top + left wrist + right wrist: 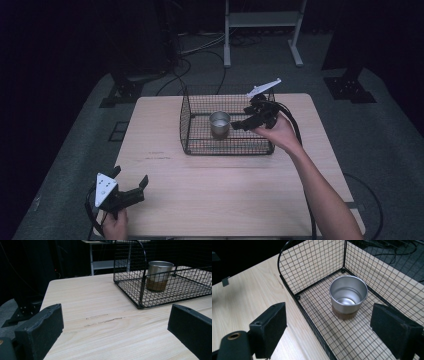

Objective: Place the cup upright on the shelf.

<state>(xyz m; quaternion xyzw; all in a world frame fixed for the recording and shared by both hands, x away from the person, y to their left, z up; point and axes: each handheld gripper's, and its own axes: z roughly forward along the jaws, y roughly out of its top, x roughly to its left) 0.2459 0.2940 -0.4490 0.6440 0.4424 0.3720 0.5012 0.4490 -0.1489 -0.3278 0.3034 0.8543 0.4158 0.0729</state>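
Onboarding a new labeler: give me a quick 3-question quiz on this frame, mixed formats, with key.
1. True or false: the metal cup stands upright inside the wire basket.
2. Multiple choice: where is the left gripper?
A. Inside the basket
B. Over the near left part of the table, apart from the basket
C. Closed on the cup
3. Fill in: the right gripper is open, held at the basket beside the ____.

Key: 1 true; 2 B; 3 cup.
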